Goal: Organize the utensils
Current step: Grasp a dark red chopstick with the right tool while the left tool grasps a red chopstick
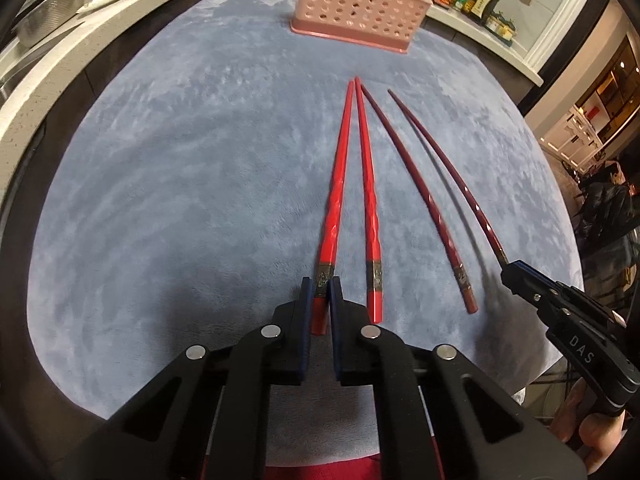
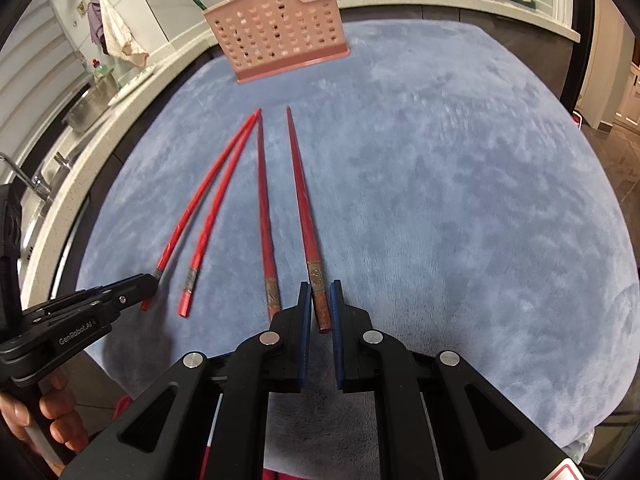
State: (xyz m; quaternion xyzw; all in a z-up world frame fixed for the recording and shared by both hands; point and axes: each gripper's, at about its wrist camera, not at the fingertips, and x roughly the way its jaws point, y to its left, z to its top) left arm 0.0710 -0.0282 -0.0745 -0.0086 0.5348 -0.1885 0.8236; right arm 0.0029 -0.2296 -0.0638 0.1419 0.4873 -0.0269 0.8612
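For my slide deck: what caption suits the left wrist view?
Left tool shut on a bright red chopstick, three more beside it on grey-blue cloth, pink perforated holder beyond.

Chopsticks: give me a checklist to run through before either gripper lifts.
1. Left gripper shut on the leftmost bright red chopstick, near its banded end: ok.
2. Right gripper shut on the rightmost dark red chopstick: ok.
3. The two middle chopsticks lie free of both grippers: ok.
4. Pink utensil holder stands upright at the far side of the blue cloth: ok.
5. Free room inside the holder: cannot tell.
6. Cloth between chopsticks and holder is bare: ok.
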